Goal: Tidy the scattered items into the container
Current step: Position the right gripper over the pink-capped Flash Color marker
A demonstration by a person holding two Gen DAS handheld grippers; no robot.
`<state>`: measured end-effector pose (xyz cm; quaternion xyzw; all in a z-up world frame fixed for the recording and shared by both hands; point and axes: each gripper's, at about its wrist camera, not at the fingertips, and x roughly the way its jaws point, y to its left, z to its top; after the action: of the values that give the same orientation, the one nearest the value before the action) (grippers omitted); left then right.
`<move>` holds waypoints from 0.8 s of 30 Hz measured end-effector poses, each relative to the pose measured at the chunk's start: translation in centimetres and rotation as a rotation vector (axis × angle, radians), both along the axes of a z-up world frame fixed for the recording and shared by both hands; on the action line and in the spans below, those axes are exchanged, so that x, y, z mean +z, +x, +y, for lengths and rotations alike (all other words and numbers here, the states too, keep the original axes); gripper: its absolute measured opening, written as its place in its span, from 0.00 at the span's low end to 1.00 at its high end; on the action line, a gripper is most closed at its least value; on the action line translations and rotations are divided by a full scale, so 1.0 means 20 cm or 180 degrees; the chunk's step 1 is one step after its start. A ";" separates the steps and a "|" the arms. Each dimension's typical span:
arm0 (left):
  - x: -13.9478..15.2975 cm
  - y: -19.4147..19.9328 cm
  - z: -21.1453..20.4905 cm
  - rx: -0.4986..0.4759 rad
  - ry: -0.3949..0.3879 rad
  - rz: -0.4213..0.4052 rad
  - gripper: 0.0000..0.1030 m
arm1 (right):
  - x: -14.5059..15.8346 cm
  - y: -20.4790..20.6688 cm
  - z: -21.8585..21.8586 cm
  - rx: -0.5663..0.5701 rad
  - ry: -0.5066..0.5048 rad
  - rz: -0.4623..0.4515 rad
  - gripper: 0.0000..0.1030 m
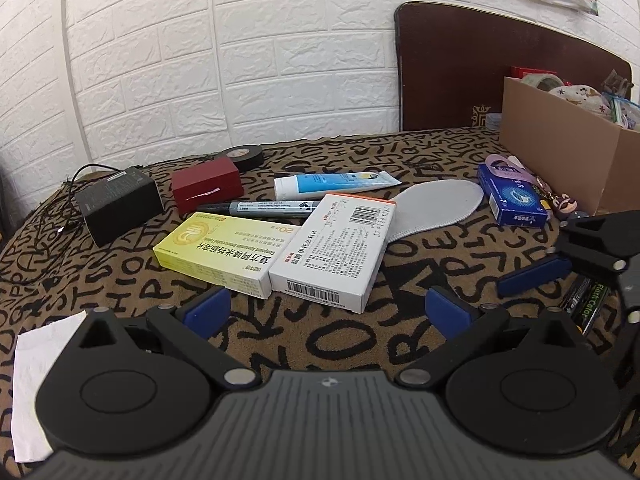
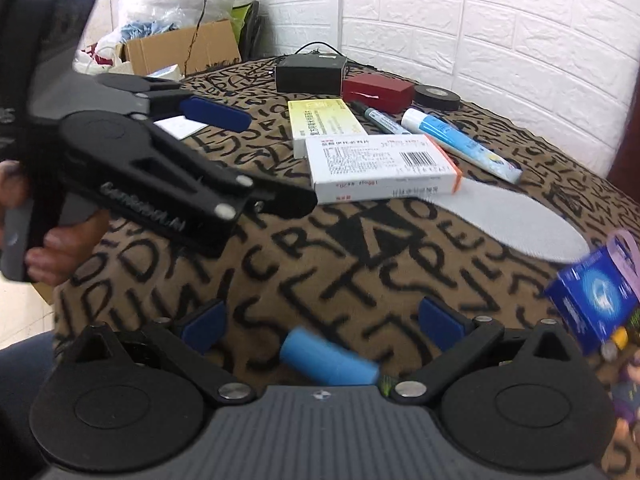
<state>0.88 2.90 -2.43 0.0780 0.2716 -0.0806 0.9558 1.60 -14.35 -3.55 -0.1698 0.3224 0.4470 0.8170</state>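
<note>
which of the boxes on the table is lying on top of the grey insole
The white medicine box with the orange end and barcodes. Its far corner overlaps the grey insole. The yellow box, red box and blue box lie clear of it.

even indoor light, soft shadows, strong fisheye bending at edges; right wrist view smeared by motion blur.

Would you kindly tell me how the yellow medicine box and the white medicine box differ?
The yellow medicine box is pale yellow with a gold logo; the white medicine box is white with an orange end and barcodes. The white one overlaps the grey insole; the yellow one doesn't. Both lie flat, side by side.
</note>
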 end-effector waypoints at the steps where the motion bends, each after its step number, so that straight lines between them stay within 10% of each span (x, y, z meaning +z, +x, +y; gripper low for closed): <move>1: 0.00 0.00 0.01 0.0013 0.0002 -0.0004 1.00 | 0.00 0.01 0.02 0.0025 0.0011 0.0011 1.00; 24: -0.01 -0.07 -0.12 -0.0356 0.0034 0.0002 1.00 | 0.08 -0.27 -0.32 -0.0172 0.0058 0.0199 1.00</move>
<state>-0.59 0.46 -2.69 0.0982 0.2675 -0.1325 0.9493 -3.78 -20.79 -1.97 -0.1395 0.3481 0.4328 0.8198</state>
